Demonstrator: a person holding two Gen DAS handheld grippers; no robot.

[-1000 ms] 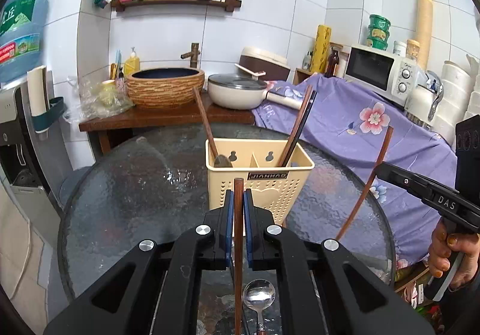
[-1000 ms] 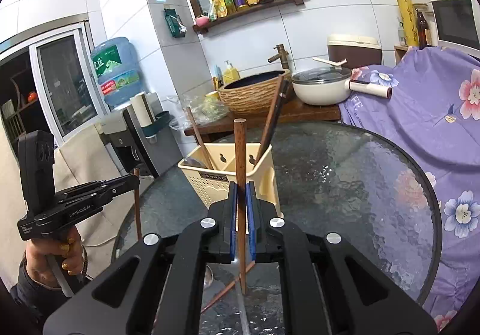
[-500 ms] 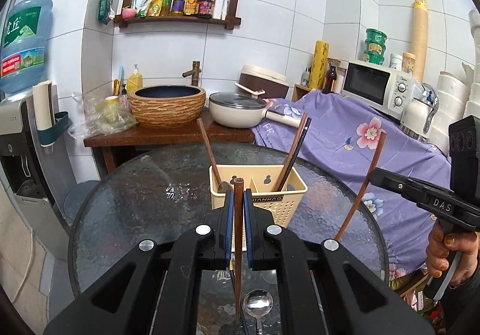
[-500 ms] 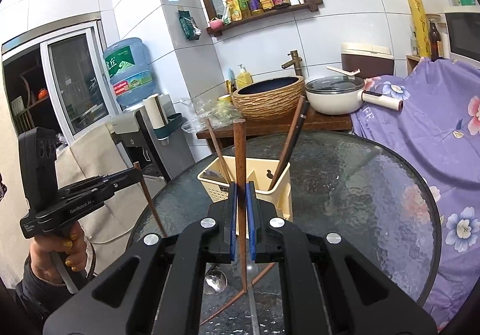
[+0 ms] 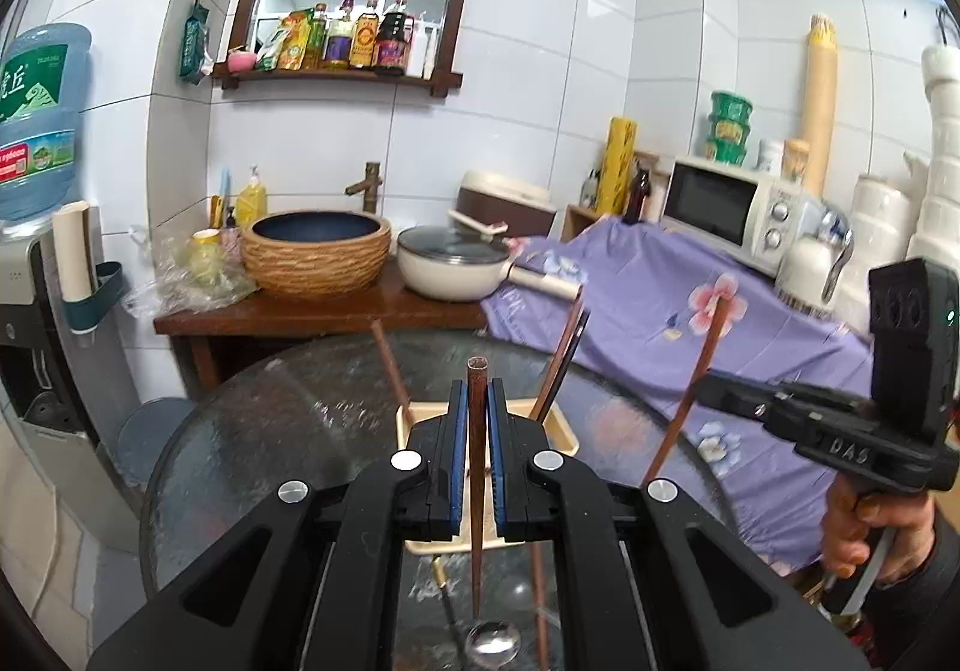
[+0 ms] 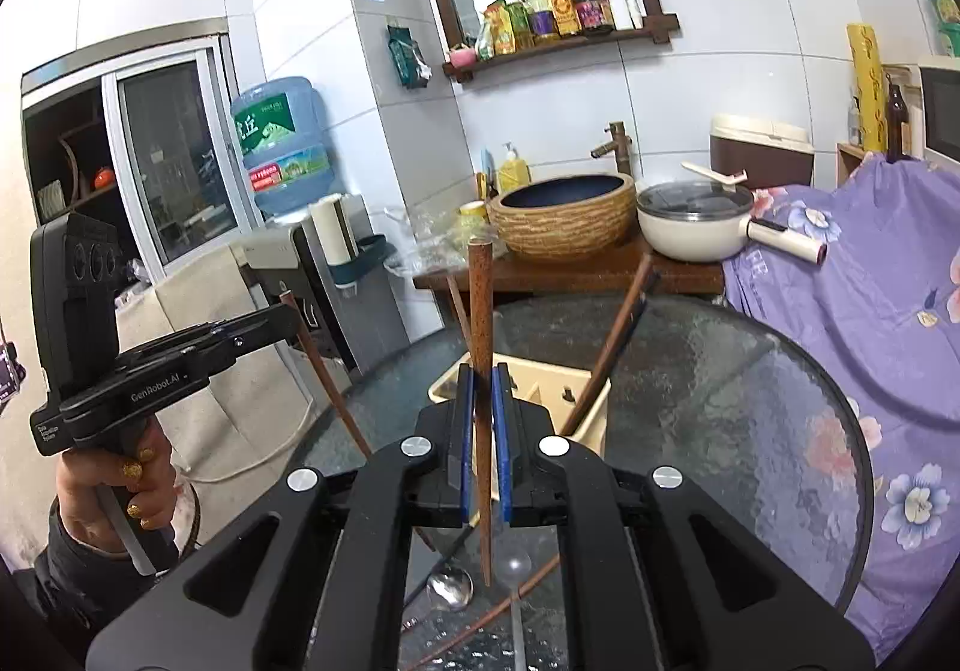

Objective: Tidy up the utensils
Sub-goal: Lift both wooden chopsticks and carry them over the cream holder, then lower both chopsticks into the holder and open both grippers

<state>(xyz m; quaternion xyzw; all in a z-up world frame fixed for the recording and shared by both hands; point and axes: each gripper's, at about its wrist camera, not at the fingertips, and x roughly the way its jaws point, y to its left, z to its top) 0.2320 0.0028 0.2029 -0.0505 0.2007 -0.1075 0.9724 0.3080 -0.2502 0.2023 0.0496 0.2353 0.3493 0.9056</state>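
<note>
My left gripper (image 5: 477,395) is shut on a brown wooden chopstick (image 5: 477,551) that stands upright above the round glass table (image 5: 270,431). My right gripper (image 6: 482,377) is shut on a second chopstick (image 6: 480,299), also upright. Each gripper shows in the other's view: the right gripper (image 5: 708,389) to the right, the left gripper (image 6: 288,317) to the left. Behind both stands the beige utensil holder (image 6: 540,389) with a wooden handle (image 5: 390,365) and a chopstick pair (image 5: 564,365) inside. A metal spoon (image 5: 493,641) and a loose chopstick (image 6: 510,599) lie on the glass below.
A wooden counter behind the table carries a woven basin (image 5: 315,251) and a white pot (image 5: 450,269). Purple floral cloth (image 5: 660,311) drapes along the table's right, with a microwave (image 5: 726,209) above. A water dispenser (image 5: 36,131) stands left.
Both grippers have risen with their chopsticks still gripped. The holder and the table now sit lower in both views, and the chopstick tips hang higher above the glass.
</note>
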